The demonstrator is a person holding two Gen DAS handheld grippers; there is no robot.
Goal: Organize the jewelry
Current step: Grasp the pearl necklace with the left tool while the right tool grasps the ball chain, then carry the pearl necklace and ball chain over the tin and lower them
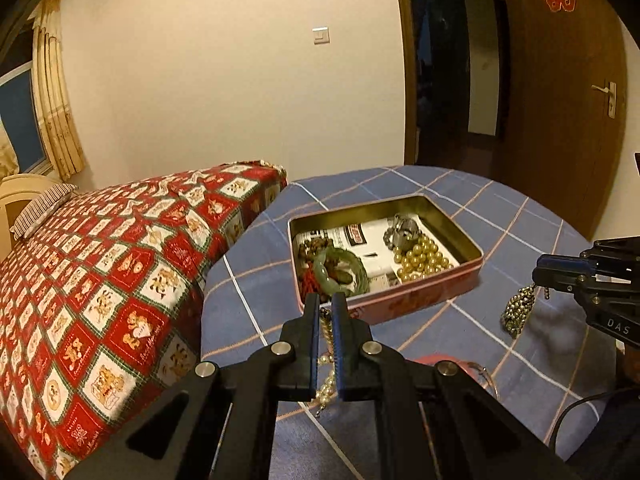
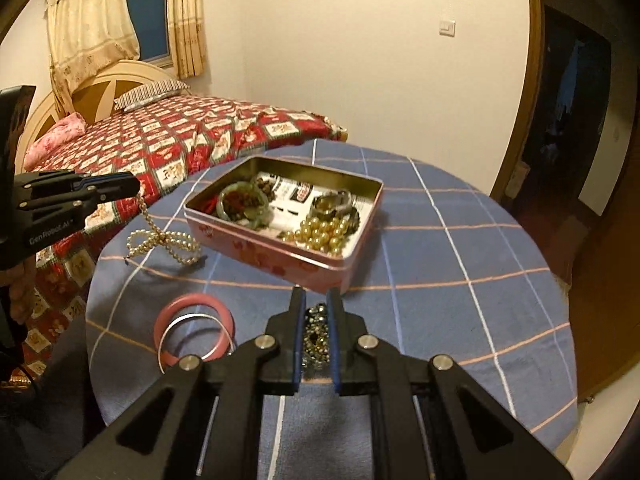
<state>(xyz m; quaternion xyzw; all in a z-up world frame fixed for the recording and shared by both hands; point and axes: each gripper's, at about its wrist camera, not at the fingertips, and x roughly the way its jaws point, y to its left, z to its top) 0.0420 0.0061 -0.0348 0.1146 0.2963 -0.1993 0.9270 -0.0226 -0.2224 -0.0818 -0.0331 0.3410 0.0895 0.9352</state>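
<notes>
Warm, yellowish indoor light, moderately dim. Window (image 2: pixel 150 24) dark blue, giving no daylight. Doorway (image 1: pixel 452 76) near black. Soft shadows on the tablecloth (image 2: pixel 440 248). Faint sheen on the tin's (image 1: pixel 420 292) inner walls. Strong fisheye bending at edges, black corner vignette. Mild softness throughout; dark bead bunch (image 1: pixel 518 312) slightly smeared.

Tin (image 2: pixel 280 256) on table (image 2: pixel 460 280); bangles (image 2: pixel 192 330) before it; bed (image 2: pixel 180 136) behind.

Dark beaded strand (image 2: pixel 316 336) behind fingers (image 2: pixel 298 320)
</notes>
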